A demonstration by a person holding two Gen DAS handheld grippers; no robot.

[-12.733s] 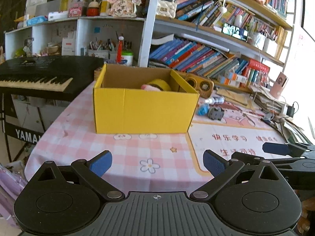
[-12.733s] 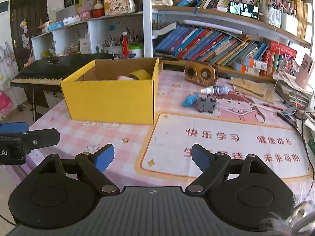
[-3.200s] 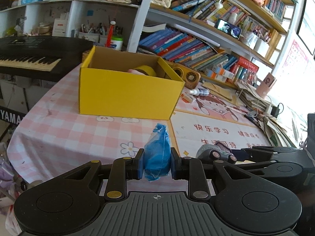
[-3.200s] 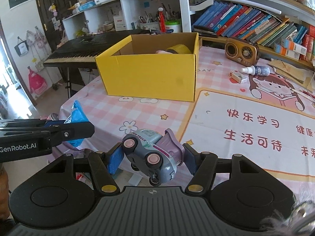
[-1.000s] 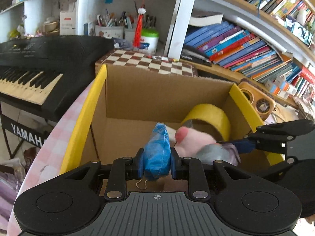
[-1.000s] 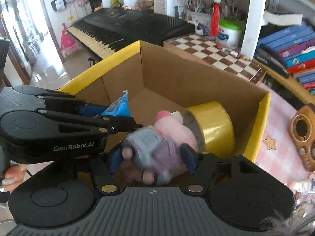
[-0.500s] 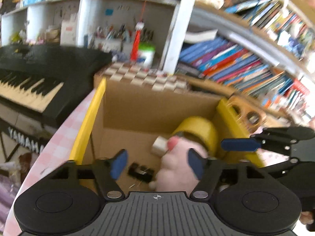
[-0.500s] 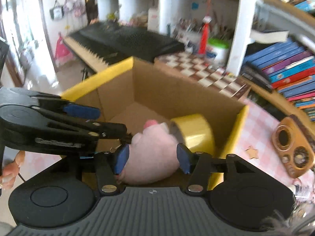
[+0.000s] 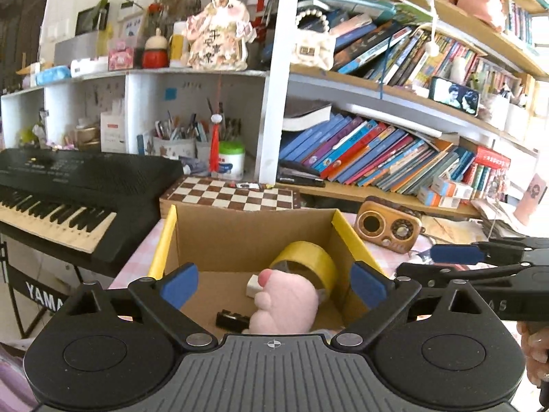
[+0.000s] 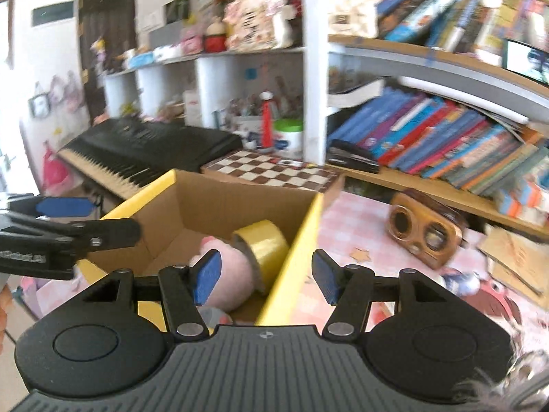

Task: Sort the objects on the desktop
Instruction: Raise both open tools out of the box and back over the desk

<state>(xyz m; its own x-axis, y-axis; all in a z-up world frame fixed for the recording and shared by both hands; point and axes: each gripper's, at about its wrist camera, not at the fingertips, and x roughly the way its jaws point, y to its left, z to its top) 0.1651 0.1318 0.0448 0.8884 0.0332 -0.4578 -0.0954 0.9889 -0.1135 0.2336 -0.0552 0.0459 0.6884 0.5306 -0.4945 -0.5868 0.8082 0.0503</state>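
The yellow cardboard box [image 9: 161, 243] on the pink checked tablecloth [image 10: 346, 226] holds a fuzzy pink plush toy [image 9: 284, 304] touching a yellow tape roll [image 9: 305, 261]. The left gripper [image 9: 273, 285] and right gripper [image 10: 262, 276] hover above it, fingers spread wide and holding nothing

surface: pink checked tablecloth [image 10: 346, 219] | on it: yellow box [image 9: 350, 237], wooden radio [image 9: 389, 228], chessboard [image 9: 233, 196]

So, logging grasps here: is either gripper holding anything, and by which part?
Nothing is held: the left gripper and right gripper are both open above the yellow box.
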